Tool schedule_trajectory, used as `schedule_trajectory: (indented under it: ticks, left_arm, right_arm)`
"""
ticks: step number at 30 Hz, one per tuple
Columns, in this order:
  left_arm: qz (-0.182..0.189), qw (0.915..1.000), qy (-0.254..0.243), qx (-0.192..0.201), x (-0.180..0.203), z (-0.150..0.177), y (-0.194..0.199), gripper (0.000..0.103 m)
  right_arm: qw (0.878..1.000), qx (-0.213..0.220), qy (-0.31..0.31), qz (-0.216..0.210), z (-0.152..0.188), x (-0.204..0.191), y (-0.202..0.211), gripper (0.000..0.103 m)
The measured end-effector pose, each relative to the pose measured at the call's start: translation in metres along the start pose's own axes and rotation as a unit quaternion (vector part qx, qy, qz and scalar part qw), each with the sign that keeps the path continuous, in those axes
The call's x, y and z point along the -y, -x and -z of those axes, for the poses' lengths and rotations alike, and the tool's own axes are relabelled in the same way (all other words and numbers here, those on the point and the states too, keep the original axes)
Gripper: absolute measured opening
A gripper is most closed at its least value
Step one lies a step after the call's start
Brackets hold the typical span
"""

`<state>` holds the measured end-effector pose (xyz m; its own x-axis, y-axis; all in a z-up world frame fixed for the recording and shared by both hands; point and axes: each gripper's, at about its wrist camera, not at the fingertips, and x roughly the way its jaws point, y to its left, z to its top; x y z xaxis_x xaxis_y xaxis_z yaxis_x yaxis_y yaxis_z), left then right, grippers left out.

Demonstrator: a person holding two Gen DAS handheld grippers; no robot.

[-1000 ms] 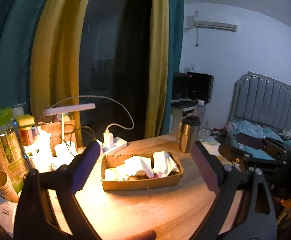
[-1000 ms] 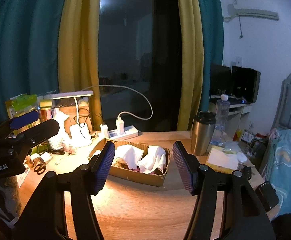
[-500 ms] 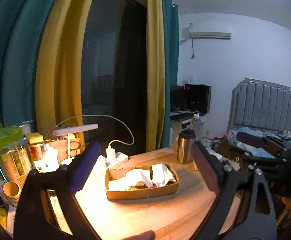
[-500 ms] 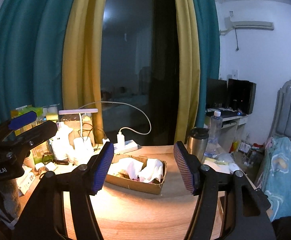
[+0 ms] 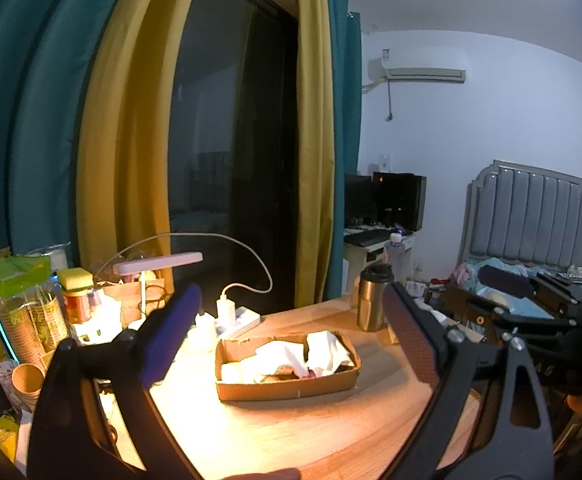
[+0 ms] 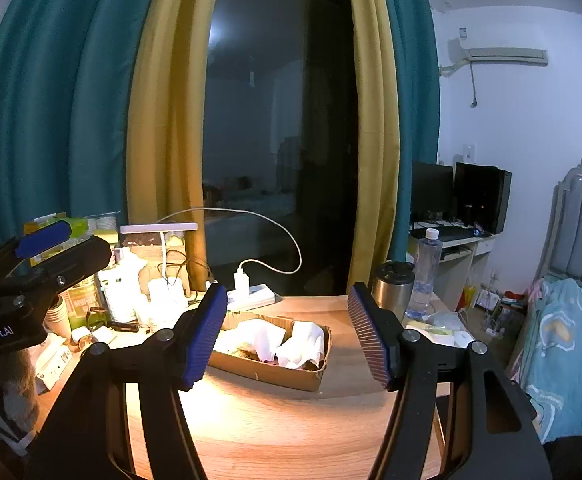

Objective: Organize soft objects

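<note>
A shallow cardboard box (image 5: pixel 291 386) (image 6: pixel 267 372) sits on the wooden table (image 5: pixel 275 432) under lamp light. White crumpled cloths or tissues (image 5: pixel 323 350) (image 6: pixel 303 340) lie in it with some darker items beneath. My left gripper (image 5: pixel 291 340) is open and empty, held above and in front of the box. My right gripper (image 6: pixel 287 336) is open and empty, also back from the box. The left gripper also shows at the left edge of the right wrist view (image 6: pixel 43 256).
A steel tumbler (image 5: pixel 373 300) (image 6: pixel 393 286) and a water bottle (image 6: pixel 423 272) stand at the table's right. A desk lamp (image 5: pixel 159 260), power strip (image 5: pixel 237 318), paper cups (image 5: pixel 27 384) and jars crowd the left. A bed (image 6: pixel 567 344) lies right. Curtains hang behind.
Both grippers have risen and pulled back from the table, so the box looks smaller and lower. Both stay open and empty.
</note>
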<state>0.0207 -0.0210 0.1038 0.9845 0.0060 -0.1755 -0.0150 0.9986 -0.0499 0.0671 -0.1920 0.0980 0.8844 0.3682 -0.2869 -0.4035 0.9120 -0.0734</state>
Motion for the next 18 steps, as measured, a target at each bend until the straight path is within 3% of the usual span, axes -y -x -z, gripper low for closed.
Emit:
schedule_trajectory:
  ticks: [18]
  left_arm:
    - [-0.004,1.0,0.0,0.0,0.0008,-0.0006,0.001,0.093]
  right_arm:
    - [1.0,-0.002,0.0,-0.003,0.0004,-0.0031,-0.0009,0.066]
